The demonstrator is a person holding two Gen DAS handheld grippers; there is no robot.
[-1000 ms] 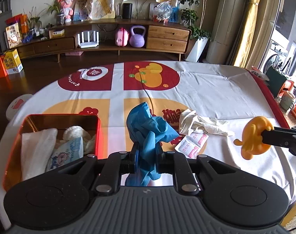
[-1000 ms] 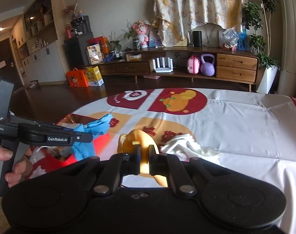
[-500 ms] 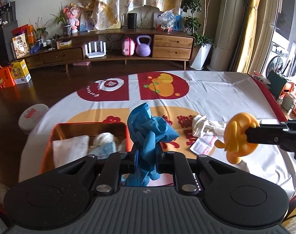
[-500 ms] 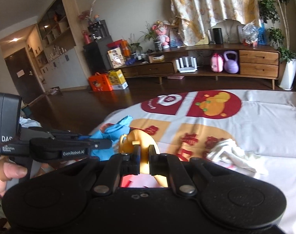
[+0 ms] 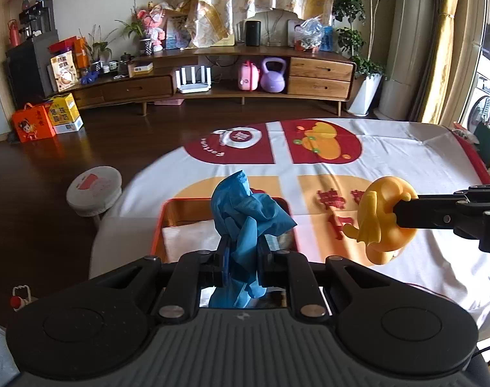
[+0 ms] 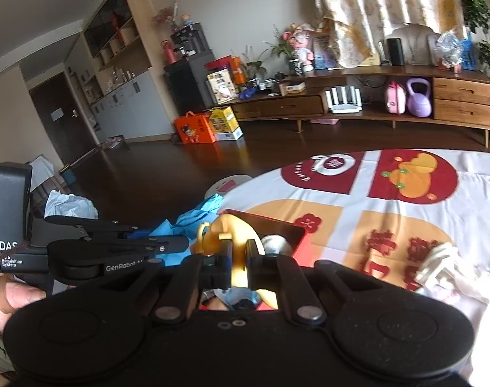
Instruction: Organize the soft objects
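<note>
While gripped, glove (image 5: 245, 213) hides tin (image 5: 158, 225).

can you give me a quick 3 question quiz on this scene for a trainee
1. True or false: the left gripper is shut on a blue glove.
2. What does the right gripper hold? A) a white cloth B) a yellow toy C) a purple kettlebell
3. Fill in: the red box on the table already holds a folded white ____.

Key
1. True; the glove is pinched between its fingers, above the box.
2. B; the yellow toy is clamped in it, near the box.
3. Towel, lying in the box's left part.
</note>
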